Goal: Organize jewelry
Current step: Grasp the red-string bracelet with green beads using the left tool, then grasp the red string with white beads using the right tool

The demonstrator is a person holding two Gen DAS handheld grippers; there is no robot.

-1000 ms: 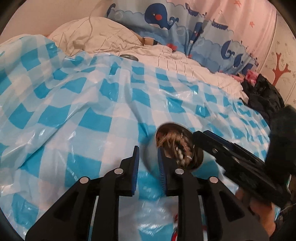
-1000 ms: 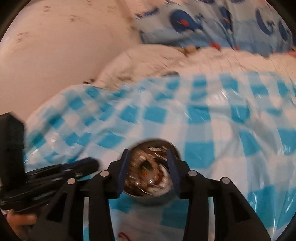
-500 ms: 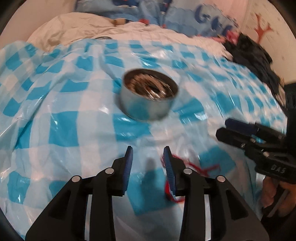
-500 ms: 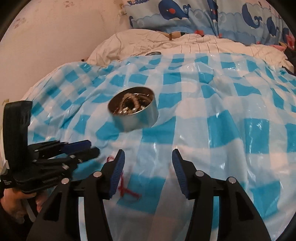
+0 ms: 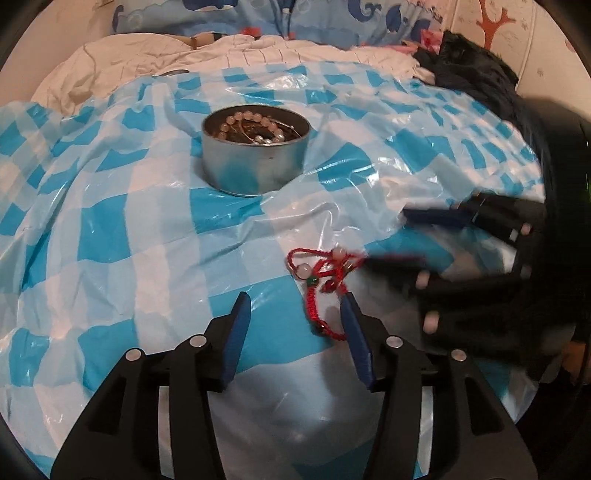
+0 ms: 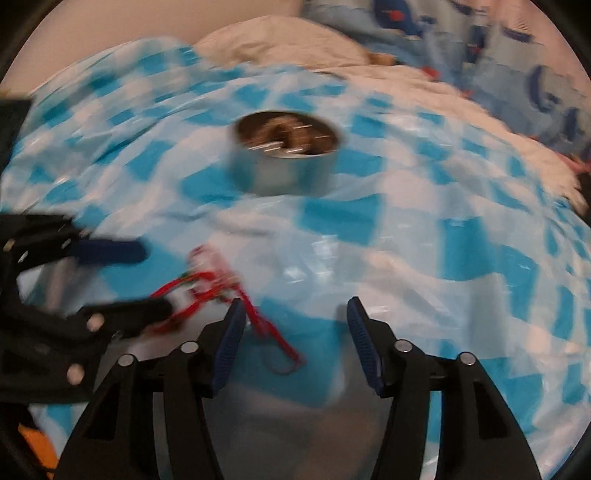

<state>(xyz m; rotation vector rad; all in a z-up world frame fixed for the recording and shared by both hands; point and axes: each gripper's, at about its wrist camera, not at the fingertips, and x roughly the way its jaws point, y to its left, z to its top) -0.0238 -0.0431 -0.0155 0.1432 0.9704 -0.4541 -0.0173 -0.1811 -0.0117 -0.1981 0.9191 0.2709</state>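
A round metal tin holding pearl beads and other jewelry stands on the blue-checked plastic sheet; it shows blurred in the right wrist view as the tin. A red cord bracelet with pale and green beads lies on the sheet in front of it. My left gripper hangs over the bracelet's near end, jaws opening, the cord close to the right finger and untouched. My right gripper is also opening, with the bracelet tail by its left finger. Each gripper appears in the other's view: right gripper, left gripper.
The sheet covers a bed. Behind it lie a cream quilt and a whale-print pillow. Dark clothing is piled at the back right. A wall rises behind the bed on the left.
Both grippers pulled back from the tin, sank toward the sheet and widened their jaws. The red bracelet, hidden a second ago, now lies on the sheet under both.
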